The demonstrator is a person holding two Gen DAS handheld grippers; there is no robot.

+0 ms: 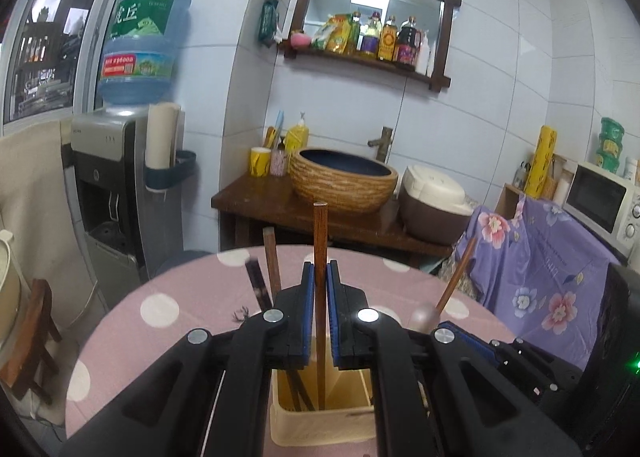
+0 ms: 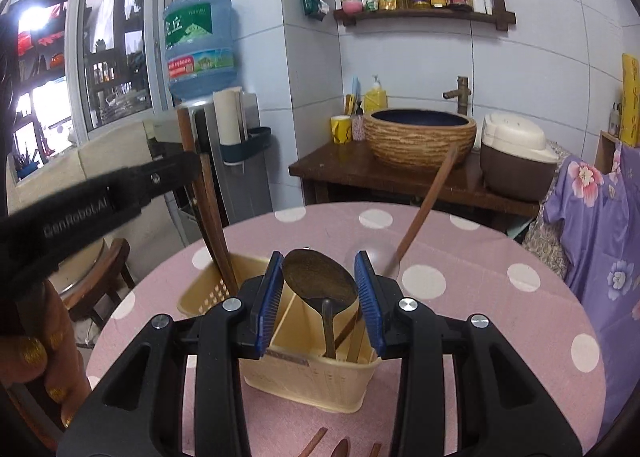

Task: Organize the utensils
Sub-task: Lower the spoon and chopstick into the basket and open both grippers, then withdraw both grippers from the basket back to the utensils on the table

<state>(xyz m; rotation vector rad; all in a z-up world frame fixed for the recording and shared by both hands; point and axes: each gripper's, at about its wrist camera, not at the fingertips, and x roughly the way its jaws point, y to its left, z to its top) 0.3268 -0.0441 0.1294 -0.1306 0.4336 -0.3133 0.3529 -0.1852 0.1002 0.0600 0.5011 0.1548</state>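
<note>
A beige plastic utensil holder (image 2: 312, 385) with compartments stands on the pink dotted tablecloth. My left gripper (image 1: 320, 273) is shut on an upright brown wooden chopstick (image 1: 320, 233), whose lower end reaches into the holder (image 1: 320, 429). Two more chopsticks (image 1: 272, 261) lean in that same compartment. My right gripper (image 2: 319, 255) is shut on the bowl of a dark metal spoon (image 2: 320, 277); its handle points down into a middle compartment. A long wooden-handled utensil (image 2: 424, 213) leans out of the holder to the right. The left gripper's arm (image 2: 100, 209) crosses the right wrist view at left.
Ends of wooden utensils (image 2: 316, 445) lie on the tablecloth (image 2: 500, 337) at the near edge. A sleeve (image 2: 40, 357) is at lower left. Behind the table are a woven basin (image 2: 420, 137), a rice cooker (image 2: 516, 161), a water dispenser (image 1: 108, 185) and a purple-draped cabinet (image 1: 540, 265).
</note>
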